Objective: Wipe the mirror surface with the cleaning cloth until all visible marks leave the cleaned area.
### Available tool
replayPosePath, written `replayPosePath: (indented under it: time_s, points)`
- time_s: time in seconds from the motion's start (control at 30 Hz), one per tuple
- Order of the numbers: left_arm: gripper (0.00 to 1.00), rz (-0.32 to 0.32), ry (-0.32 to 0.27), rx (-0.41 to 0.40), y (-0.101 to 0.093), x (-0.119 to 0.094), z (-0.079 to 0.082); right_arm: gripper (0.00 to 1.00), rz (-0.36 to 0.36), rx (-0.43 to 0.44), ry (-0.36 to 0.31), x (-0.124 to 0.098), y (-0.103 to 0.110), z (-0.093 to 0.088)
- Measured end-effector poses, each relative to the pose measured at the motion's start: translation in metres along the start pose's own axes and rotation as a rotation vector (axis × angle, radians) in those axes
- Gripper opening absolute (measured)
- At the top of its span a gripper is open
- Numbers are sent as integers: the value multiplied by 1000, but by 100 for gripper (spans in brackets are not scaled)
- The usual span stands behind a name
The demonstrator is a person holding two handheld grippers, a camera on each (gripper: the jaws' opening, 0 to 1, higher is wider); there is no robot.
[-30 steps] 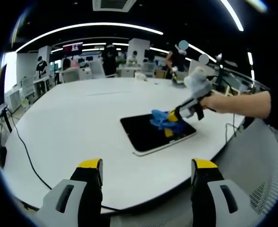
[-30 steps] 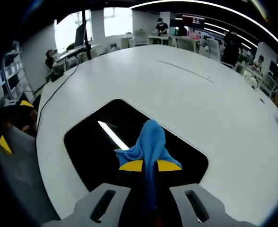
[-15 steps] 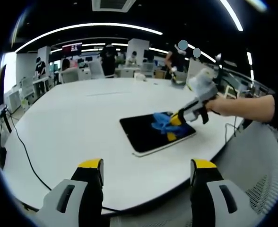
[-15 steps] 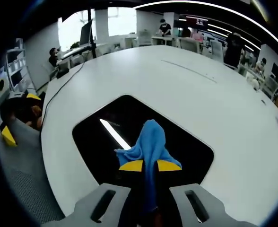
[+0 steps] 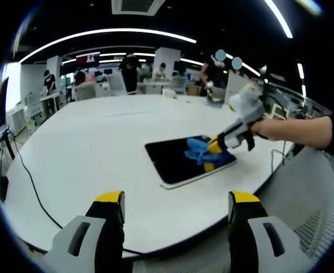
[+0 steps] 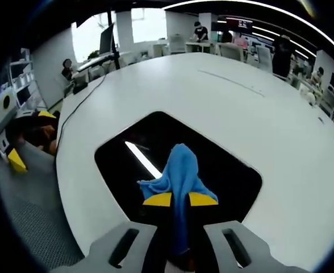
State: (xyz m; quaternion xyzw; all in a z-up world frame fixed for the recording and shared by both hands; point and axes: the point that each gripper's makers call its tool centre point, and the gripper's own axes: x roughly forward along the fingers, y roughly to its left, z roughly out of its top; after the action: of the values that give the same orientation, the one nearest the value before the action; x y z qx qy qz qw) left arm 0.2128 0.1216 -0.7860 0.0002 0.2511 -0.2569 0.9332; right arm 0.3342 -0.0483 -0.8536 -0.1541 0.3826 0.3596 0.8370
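Blue cleaning cloth (image 6: pixel 178 172) is pinched between the yellow-tipped jaws of the right gripper (image 6: pixel 179 199), which are clamped together on it, and the cloth's bunched front rests on the dark mirror (image 6: pixel 155 151). The mirror lies flat on a large white table (image 6: pixel 224 108), near the edge closest to the person, and a bright strip of ceiling light reflects in its glass. In the left gripper view the right gripper (image 5: pixel 213 154) comes in from the right, held by a hand (image 5: pixel 263 126), pressing the cloth (image 5: pixel 200 151) onto the mirror's (image 5: pixel 172 159) right part. The left gripper (image 5: pixel 171 199) hovers well back from the mirror, above the table's (image 5: pixel 87 142) near edge, its jaws standing wide apart with nothing between them
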Motion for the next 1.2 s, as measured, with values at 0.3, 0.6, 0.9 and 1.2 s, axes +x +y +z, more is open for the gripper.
replayPosePath:
  time_s: [0.3,0.6,0.9,1.2]
  points:
    - [73,-5,-7,0,-1,0,1,4,12,1,5,-6,8,-7]
    - [73,2,0,-4,0,0,0,4,19,-10,23,-10,15,-13]
    - [73,6,0,-3,1,-1,-1,4,24,14,22,-16,23,-19]
    - [73,8,0,-4,0,-2,-1,4,35,13,27,-21,32,-25]
